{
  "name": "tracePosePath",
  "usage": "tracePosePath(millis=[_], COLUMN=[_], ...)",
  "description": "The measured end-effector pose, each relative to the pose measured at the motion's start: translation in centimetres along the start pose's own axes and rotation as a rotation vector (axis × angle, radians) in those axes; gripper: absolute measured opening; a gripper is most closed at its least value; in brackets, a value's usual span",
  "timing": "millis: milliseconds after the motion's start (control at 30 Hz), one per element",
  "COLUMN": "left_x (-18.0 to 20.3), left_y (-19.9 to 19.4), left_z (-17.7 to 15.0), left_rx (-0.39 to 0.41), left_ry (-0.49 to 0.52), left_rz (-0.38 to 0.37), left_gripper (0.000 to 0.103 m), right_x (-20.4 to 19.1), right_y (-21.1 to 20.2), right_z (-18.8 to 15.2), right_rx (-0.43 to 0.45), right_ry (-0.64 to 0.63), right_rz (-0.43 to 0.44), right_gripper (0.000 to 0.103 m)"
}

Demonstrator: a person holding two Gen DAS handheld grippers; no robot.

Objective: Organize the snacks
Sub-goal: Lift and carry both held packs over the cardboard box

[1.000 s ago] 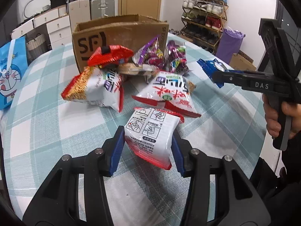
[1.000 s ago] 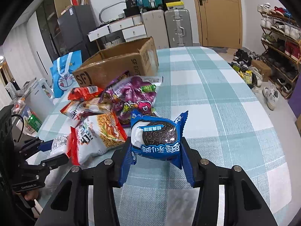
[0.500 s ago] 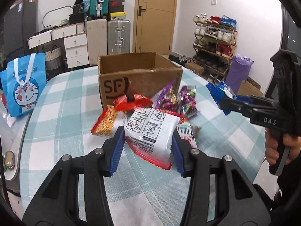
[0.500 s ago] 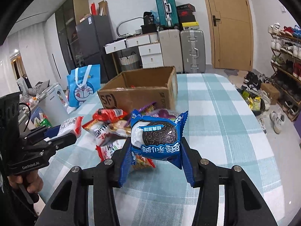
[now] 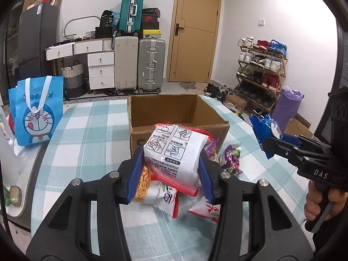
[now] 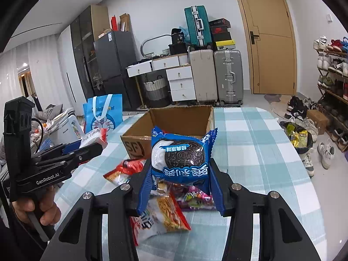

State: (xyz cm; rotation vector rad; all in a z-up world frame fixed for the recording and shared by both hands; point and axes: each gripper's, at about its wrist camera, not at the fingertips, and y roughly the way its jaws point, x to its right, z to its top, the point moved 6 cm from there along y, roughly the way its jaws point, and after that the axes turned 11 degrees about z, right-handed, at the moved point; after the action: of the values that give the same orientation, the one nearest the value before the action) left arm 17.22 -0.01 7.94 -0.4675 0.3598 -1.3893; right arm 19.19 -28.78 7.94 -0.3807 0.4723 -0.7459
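just blue glossy oreo packet

- The left gripper points forward and slightly downward, its blue pads clamped on the sides of a white snack packet held off the table.
- The right gripper is tilted likewise, its pads pressed on a blue Oreo packet.
- A hand grasps the left gripper's handle; another hand grasps the right's.
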Motion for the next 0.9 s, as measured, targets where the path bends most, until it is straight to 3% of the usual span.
tracePosePath(millis=[333, 900], left_x=[0.0, 0.0], left_y=[2.9, 9.4], left_z=[3.0, 4.6], left_rx=[0.017, -0.009], left_ry=[-0.018, -0.026], left_rz=[0.024, 0.044], left_gripper=[0.044, 0.044], right_x=[0.2, 2.5], right_y=[2.7, 6.6], right_z=[2.0, 3.0], right_rx=[0.01, -0.017], right_ry=[0.014, 0.056], right_rz=[0.02, 0.016], right_gripper=[0.048, 0.048])
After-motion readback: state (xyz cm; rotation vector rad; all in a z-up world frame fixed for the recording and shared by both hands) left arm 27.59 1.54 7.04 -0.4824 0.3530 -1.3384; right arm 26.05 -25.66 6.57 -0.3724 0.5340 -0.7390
